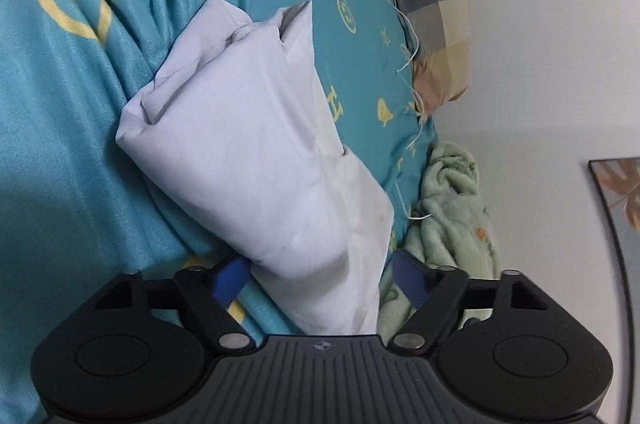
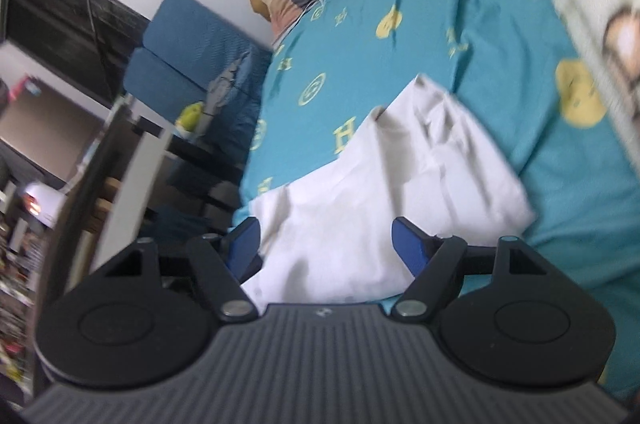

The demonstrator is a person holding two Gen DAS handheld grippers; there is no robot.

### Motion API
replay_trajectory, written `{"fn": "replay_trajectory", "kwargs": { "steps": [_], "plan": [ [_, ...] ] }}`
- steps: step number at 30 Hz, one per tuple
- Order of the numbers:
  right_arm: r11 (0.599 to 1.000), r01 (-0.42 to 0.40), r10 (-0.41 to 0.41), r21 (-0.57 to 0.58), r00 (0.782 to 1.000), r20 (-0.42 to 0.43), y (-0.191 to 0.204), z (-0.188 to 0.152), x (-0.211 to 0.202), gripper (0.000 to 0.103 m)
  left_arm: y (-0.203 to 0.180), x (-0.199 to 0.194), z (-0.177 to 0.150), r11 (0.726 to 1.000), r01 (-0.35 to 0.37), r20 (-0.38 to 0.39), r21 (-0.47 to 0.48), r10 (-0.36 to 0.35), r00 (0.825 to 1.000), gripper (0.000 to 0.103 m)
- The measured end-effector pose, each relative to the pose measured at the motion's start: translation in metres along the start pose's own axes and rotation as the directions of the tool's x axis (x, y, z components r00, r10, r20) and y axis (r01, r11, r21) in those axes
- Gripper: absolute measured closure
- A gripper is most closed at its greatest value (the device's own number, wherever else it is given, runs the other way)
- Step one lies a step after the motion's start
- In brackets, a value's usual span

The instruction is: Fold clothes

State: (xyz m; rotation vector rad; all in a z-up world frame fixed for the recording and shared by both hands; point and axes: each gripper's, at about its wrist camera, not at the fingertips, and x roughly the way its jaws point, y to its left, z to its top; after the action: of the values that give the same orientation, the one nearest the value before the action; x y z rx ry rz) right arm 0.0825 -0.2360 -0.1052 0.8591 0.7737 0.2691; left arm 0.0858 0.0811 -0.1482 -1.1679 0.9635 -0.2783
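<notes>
White garment (image 1: 256,152), soft and light, lies bunched on the teal bed sheet (image 1: 60,144), its near end between the spread fingers of the left gripper (image 1: 320,278). Right gripper (image 2: 326,244) likewise spread astride it, not pinching. Limp cloth; best pinched at a hem or corner.

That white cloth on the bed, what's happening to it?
Someone is folding it with a two-finger gripper in each hand. The white cloth lies bunched on the teal bedsheet. The left gripper and the right gripper each have cloth between their blue fingers, but the jaws stand wide, so neither clearly pinches it.
</notes>
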Motion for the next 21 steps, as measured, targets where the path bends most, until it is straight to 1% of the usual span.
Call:
{"fn": "replay_trajectory", "kwargs": {
  "steps": [1, 3, 6, 8, 9, 11, 12, 13, 15, 18, 19, 20, 21],
  "plan": [
    [0.999, -0.022, 0.022, 0.023, 1.000, -0.018, -0.001, -0.001, 0.003, 0.028, 0.000, 0.000, 0.001, 1.000, -0.003, 0.009, 0.007, 0.003, 1.000, 0.042],
    [0.993, -0.075, 0.081, 0.087, 0.994, -0.071, -0.005, -0.005, 0.012, 0.028, 0.000, 0.000, 0.002, 1.000, 0.005, 0.029, 0.015, -0.005, 1.000, 0.068],
    [0.970, -0.145, 0.172, 0.197, 0.976, -0.130, -0.012, -0.014, 0.027, 0.027, -0.003, -0.001, 0.004, 0.999, 0.030, 0.058, 0.028, -0.031, 0.998, 0.078],
    [0.940, -0.174, 0.221, 0.292, 0.966, -0.136, -0.020, -0.020, 0.037, 0.027, -0.007, -0.003, 0.004, 0.998, 0.051, 0.075, 0.042, -0.054, 0.996, 0.081],
    [0.916, -0.186, 0.246, 0.355, 0.960, -0.133, -0.026, -0.023, 0.042, 0.027, -0.008, -0.004, 0.005, 0.997, 0.064, 0.078, 0.043, -0.068, 0.995, 0.081],
    [0.848, -0.200, 0.289, 0.490, 0.951, -0.112, -0.040, -0.032, 0.051, 0.027, -0.009, -0.004, 0.006, 0.996, 0.081, 0.078, 0.035, -0.084, 0.993, 0.081],
    [0.817, -0.199, 0.291, 0.541, 0.952, -0.090, -0.048, -0.035, 0.055, 0.027, -0.008, -0.004, 0.006, 0.996, 0.087, 0.077, 0.030, -0.089, 0.993, 0.081],
    [0.800, -0.184, 0.272, 0.571, 0.959, -0.072, -0.055, -0.035, 0.058, 0.027, -0.008, -0.004, 0.006, 0.995, 0.094, 0.076, 0.022, -0.095, 0.993, 0.081],
    [0.785, -0.153, 0.216, 0.600, 0.976, -0.035, -0.066, -0.035, 0.060, 0.027, -0.006, -0.004, 0.007, 0.994, 0.106, 0.071, 0.004, -0.106, 0.992, 0.082],
    [0.758, -0.118, 0.156, 0.641, 0.988, -0.003, -0.079, -0.033, 0.064, 0.027, -0.003, -0.002, 0.006, 0.994, 0.104, 0.062, -0.009, -0.104, 0.993, 0.081],
    [0.767, -0.113, 0.140, 0.631, 0.990, 0.007, -0.079, -0.031, 0.064, 0.031, -0.001, -0.001, 0.005, 0.995, 0.102, 0.057, -0.016, -0.101, 0.993, 0.079],
    [0.776, -0.108, 0.125, 0.622, 0.992, 0.017, -0.079, -0.030, 0.063, 0.042, 0.000, 0.000, 0.004, 0.995, 0.100, 0.052, -0.022, -0.099, 0.994, 0.071],
    [0.785, -0.105, 0.113, 0.610, 0.993, 0.026, -0.078, -0.028, 0.062, 0.049, 0.001, 0.002, 0.003, 0.996, 0.090, 0.047, -0.027, -0.089, 0.995, 0.059]
  ]
}}
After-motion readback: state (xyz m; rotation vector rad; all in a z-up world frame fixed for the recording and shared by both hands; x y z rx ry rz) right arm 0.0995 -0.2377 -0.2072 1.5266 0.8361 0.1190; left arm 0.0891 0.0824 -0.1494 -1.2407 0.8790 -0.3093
